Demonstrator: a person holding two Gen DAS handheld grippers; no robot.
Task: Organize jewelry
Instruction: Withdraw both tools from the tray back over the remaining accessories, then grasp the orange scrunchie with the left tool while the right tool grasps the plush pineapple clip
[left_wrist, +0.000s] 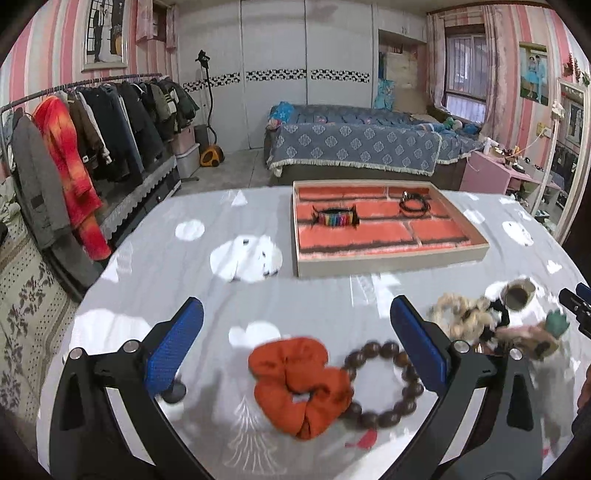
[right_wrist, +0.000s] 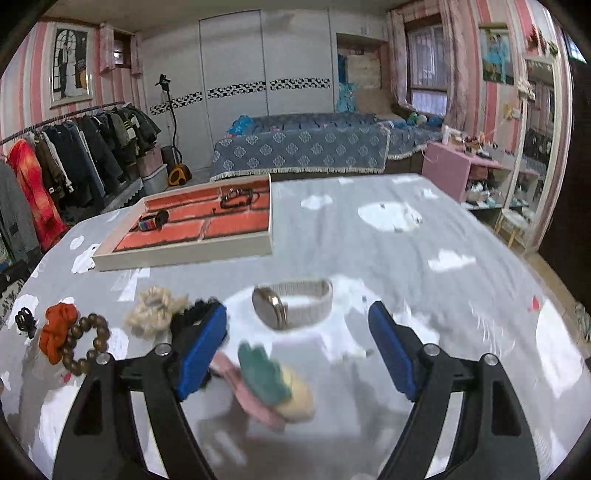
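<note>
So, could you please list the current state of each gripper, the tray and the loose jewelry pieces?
Left gripper: open, empty, above the scrunchie.
Right gripper: open, empty.
Shallow wooden tray with red brick lining: holds two bracelets.
Rainbow striped bracelet: in tray.
Black cord bracelet: in tray.
Orange fabric scrunchie: on table, overlapping the beads.
Brown wooden bead bracelet: on table.
Watch with white band: on table, on its side.

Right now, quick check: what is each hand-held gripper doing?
Left hand-held gripper: open, holding nothing, above the orange scrunchie and bead bracelet.
Right hand-held gripper: open, holding nothing, near the watch.
</note>
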